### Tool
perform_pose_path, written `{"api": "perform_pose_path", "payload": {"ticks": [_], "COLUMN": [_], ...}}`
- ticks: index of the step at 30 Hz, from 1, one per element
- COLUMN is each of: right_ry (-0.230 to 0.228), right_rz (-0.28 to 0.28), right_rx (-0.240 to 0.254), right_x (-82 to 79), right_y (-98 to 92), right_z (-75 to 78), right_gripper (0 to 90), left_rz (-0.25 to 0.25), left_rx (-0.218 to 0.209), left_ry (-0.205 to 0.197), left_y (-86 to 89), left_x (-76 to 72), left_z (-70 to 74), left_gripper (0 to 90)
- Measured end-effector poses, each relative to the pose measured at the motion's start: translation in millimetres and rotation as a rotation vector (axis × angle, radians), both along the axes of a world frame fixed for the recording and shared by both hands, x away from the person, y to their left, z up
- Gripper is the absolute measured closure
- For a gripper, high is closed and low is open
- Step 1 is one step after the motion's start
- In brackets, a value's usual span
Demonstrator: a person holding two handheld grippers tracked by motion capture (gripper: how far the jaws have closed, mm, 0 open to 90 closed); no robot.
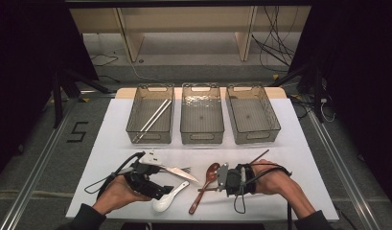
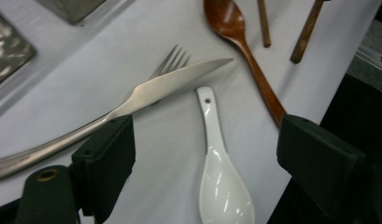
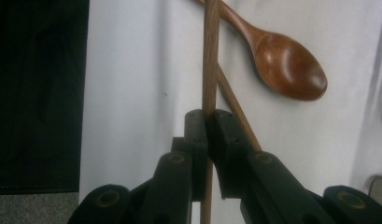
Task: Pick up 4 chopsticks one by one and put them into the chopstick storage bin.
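My right gripper (image 3: pixel 208 126) is shut on a wooden chopstick (image 3: pixel 210 70) that runs straight out ahead of the jaws. A second wooden chopstick (image 3: pixel 235 105) lies slantwise on the white table under it, beside a brown wooden spoon (image 3: pixel 284 63). In the high view the right gripper (image 1: pixel 221 181) sits at the front right, pointing left. My left gripper (image 2: pixel 207 135) stands wide open over a white ceramic spoon (image 2: pixel 221 182), whose handle lies between the jaws untouched. A steel knife (image 2: pixel 172 83) lies across a fork (image 2: pixel 173 59) just beyond the left jaw. In the high view the left gripper (image 1: pixel 157 188) is at the front left.
Three clear plastic bins stand in a row at the back of the table: the left bin (image 1: pixel 134 125) holds silver chopsticks (image 1: pixel 154 119), the middle bin (image 1: pixel 201 137) and the right bin (image 1: pixel 255 138) look bare. The table's front edge (image 1: pixel 203 218) is close below both hands.
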State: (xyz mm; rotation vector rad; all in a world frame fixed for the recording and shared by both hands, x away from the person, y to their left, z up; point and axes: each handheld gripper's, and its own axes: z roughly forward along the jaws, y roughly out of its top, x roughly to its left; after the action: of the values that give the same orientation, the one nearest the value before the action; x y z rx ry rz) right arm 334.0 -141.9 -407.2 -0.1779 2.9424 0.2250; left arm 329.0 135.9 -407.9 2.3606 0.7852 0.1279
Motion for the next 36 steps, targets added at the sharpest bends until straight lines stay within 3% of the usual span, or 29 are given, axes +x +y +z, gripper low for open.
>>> {"api": "perform_pose_path", "payload": {"ticks": [5, 8, 13, 22, 32, 36], "right_ry": [-0.005, 0.001, -0.002, -0.002, -0.002, 0.004], "right_rz": [0.028, 0.029, 0.035, 0.047, 0.049, 0.062], "right_rx": [-0.006, -0.003, -0.002, -0.002, 0.022, 0.004], "right_x": [-3.1, -4.4, -5.5, -7.1, -8.9, -9.4], "right_y": [6.2, 8.7, 11.3, 13.0, 14.5, 15.6], "right_z": [-1.1, -0.8, -1.5, 1.4, -0.1, 0.3], "right_gripper": [85.0, 85.0, 85.0, 85.0, 84.9, 84.9], "left_rz": [-0.067, -0.089, -0.152, -0.247, -0.272, -0.285], "left_rx": [0.036, 0.033, 0.028, 0.067, 0.058, 0.058], "left_ry": [0.023, 0.03, 0.018, 0.016, 0.057, 0.068], "left_y": [-19.7, -27.3, -39.7, -60.7, -72.9, -78.0], "left_x": [-0.2, -1.3, -4.9, -9.4, -6.0, -5.3], "left_z": [-2.3, -4.6, -5.7, -11.6, -18.1, -20.4], "left_gripper": [21.5, 23.3, 28.7, 39.2, 51.0, 55.5]}}
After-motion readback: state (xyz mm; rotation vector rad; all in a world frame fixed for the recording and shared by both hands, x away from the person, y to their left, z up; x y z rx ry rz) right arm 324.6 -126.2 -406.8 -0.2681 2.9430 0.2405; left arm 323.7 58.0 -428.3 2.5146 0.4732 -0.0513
